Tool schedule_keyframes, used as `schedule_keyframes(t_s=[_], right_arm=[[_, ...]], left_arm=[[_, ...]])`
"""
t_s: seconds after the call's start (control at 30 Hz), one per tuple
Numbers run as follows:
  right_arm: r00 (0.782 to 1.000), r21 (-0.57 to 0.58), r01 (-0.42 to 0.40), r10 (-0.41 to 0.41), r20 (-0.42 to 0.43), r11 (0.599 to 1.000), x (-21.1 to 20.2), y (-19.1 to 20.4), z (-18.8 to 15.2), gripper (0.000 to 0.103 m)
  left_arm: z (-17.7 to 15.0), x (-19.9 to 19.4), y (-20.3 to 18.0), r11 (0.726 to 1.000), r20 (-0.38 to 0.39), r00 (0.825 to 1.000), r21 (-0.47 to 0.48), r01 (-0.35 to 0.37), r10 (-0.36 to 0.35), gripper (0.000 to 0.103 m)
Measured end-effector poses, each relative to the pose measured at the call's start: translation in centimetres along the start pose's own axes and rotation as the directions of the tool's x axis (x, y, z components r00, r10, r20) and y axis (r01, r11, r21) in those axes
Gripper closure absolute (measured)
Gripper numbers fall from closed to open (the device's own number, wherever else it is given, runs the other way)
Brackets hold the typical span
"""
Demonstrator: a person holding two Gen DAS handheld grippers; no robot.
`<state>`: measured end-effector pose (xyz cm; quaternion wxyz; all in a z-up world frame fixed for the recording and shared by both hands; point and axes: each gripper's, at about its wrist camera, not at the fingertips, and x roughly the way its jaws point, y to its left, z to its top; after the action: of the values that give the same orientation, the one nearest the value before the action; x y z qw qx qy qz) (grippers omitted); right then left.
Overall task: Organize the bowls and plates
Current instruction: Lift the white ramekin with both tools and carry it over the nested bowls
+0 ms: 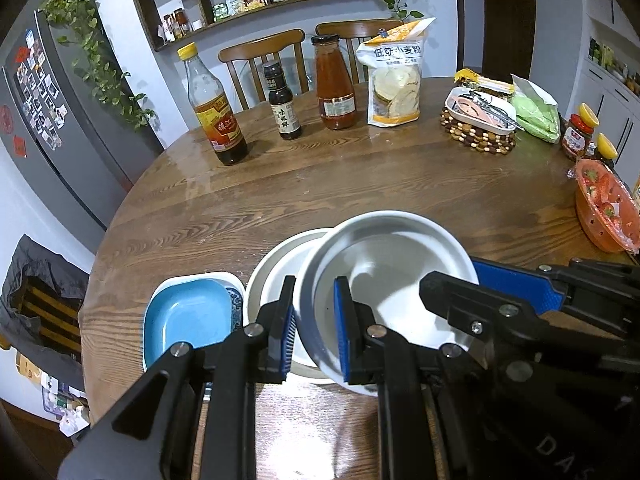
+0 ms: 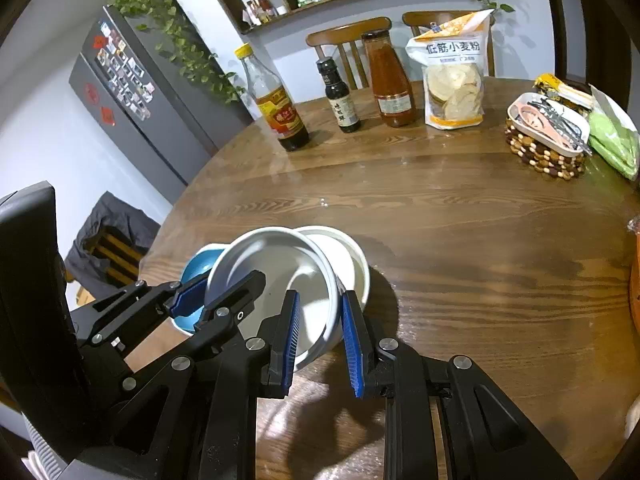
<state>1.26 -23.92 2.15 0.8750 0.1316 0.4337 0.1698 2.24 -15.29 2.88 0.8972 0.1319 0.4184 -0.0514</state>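
- A white bowl (image 1: 394, 292), tilted, sits partly over a white plate (image 1: 280, 276) near the front edge of a round wooden table (image 1: 360, 184); a blue rectangular dish (image 1: 188, 316) lies just left of the plate.
- The left gripper (image 1: 316, 330) pinches the bowl's left rim, one blue pad inside and one outside the wall.
- The right gripper (image 2: 318, 338) straddles the bowl's right rim, its pads close on either side of the wall; whether both press it cannot be told.
- Behind the bowl, at the table's far edge, stands a row: a yellow-capped bottle (image 1: 212, 108) of dark liquid with a red-and-gold label, a small black-capped bottle (image 1: 283, 102) whose label cannot be read surely, a red sauce bottle (image 1: 335, 84), and a clear bag (image 1: 396, 76) printed "低筋小麦粉" with pale round slices inside.
- Right of the bag, a white tray (image 1: 482, 110) holding metal utensils and a pink tool rests on a beaded mat (image 1: 476, 136).
- Farther right, an orange colander (image 1: 606, 208) holds strawberries beside a red-lidded jar (image 1: 576, 136).
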Motion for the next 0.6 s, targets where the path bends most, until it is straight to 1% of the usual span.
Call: schedule_keyframes(t_s=[0.17, 0.6], right_arm=[[1.000, 0.002, 0.009, -0.009, -0.009, 1.000, 0.8, 0.8, 0.1, 0.078], [0.998, 0.042, 0.053, -0.052, -0.038, 0.998, 2.8, 0.7, 0.5, 0.078]], left_arm=[[0.0, 0.5, 0.8, 1.000, -0.005, 1.000, -0.004, 0.005, -0.005, 0.087], [0.1, 2.8, 1.6, 0.998, -0.041, 0.998, 0.026, 0.049, -0.048, 0.087]])
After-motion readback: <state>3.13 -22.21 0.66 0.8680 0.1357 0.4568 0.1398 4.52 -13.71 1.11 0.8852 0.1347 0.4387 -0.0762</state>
